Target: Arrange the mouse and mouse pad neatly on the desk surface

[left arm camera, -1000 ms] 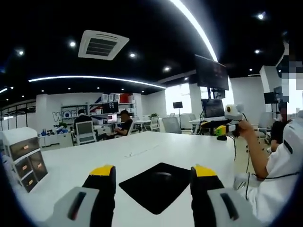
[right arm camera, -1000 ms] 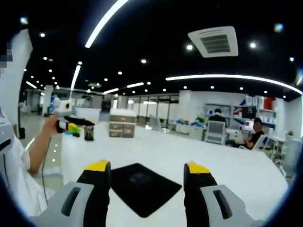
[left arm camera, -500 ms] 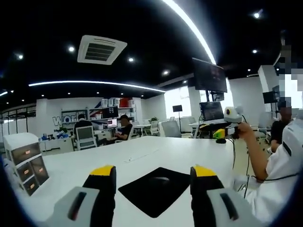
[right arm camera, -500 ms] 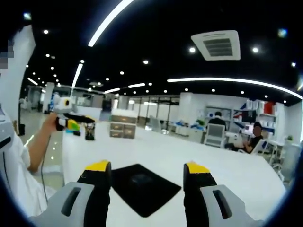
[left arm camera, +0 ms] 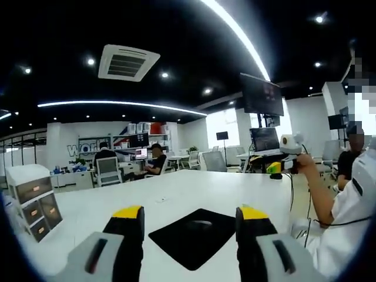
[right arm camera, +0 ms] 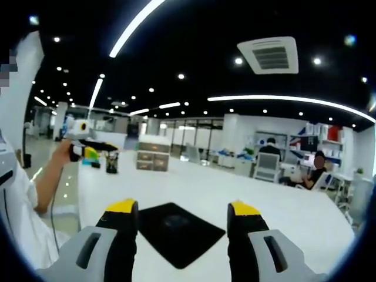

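Observation:
A black mouse pad [left arm camera: 191, 238] lies skewed on the white desk [left arm camera: 117, 197], with a dark mouse [left arm camera: 202, 223] resting on its far part. My left gripper [left arm camera: 191, 211] hovers short of the pad, open, its yellow-tipped jaws wide apart and holding nothing. In the right gripper view the same pad [right arm camera: 176, 234] and mouse [right arm camera: 174, 221] lie between the jaws of my right gripper [right arm camera: 183, 207], which is also open and apart from them. Each gripper appears in the other's view, held up in a hand: the right gripper [left arm camera: 286, 157] and the left gripper [right arm camera: 84, 150].
A small white drawer unit [left arm camera: 26, 200] [right arm camera: 153, 160] stands on the desk's far end, with a dark cup [right arm camera: 111, 163] near it. Seated people [left arm camera: 154, 160] and office chairs are beyond the desk. A monitor [left arm camera: 262, 94] hangs overhead. A white sleeve [left arm camera: 346, 205] is at the right.
Both views have shifted slightly with the hands. The mouse and the pad lie where they were, and both grippers stay open.

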Available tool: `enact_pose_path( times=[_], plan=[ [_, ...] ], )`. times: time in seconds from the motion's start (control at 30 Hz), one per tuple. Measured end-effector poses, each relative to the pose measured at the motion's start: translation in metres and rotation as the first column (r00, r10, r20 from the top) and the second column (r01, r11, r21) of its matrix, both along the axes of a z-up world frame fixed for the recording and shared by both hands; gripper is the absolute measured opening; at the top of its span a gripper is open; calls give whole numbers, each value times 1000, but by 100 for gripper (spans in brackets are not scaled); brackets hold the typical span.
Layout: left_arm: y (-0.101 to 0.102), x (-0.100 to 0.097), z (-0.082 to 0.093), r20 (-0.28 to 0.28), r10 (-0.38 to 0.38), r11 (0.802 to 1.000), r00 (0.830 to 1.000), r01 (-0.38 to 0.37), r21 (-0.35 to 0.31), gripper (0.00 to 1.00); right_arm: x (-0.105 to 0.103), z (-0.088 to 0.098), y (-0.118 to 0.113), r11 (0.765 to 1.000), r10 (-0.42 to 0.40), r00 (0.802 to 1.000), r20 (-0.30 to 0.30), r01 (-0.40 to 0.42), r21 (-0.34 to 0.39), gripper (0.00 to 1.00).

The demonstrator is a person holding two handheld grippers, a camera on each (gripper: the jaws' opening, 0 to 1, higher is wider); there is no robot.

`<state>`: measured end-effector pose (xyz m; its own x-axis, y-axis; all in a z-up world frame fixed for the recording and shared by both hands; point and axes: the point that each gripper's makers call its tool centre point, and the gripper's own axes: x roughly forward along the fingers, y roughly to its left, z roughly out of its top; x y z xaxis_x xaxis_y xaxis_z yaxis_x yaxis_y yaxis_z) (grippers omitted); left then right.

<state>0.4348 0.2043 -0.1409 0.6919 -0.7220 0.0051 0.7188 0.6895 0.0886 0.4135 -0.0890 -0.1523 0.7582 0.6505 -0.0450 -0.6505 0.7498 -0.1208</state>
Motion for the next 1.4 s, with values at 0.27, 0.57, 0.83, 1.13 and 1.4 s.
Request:
enact_pose_path(
  times=[0.27, 0.57, 0.83, 1.13, 1.4],
  plan=[
    [-4, 1, -2, -5, -7, 1000, 1000, 7, 4, 62, 0, 0, -2, 1000, -3, 1000, 1, 3, 5, 59],
    [-2, -3, 3, 10, -1, 1000, 1000, 1, -6, 62, -1, 1, -3, 1000, -5, 1000, 0, 5, 5, 59],
    [-4, 0, 0, 2, -4, 1000, 1000, 4, -1, 62, 0, -1, -4, 1000, -8, 1000, -1, 8, 1, 58],
    [-4, -2, 2, 8, -9, 1000, 1000, 9, -4, 61, 0, -2, -3, 1000, -4, 1000, -1, 4, -3, 58],
    [-3, -1, 2, 10, -7, 1000, 1000, 7, -9, 61, 0, -3, -3, 1000, -4, 1000, -3, 4, -5, 58]
  ],
)
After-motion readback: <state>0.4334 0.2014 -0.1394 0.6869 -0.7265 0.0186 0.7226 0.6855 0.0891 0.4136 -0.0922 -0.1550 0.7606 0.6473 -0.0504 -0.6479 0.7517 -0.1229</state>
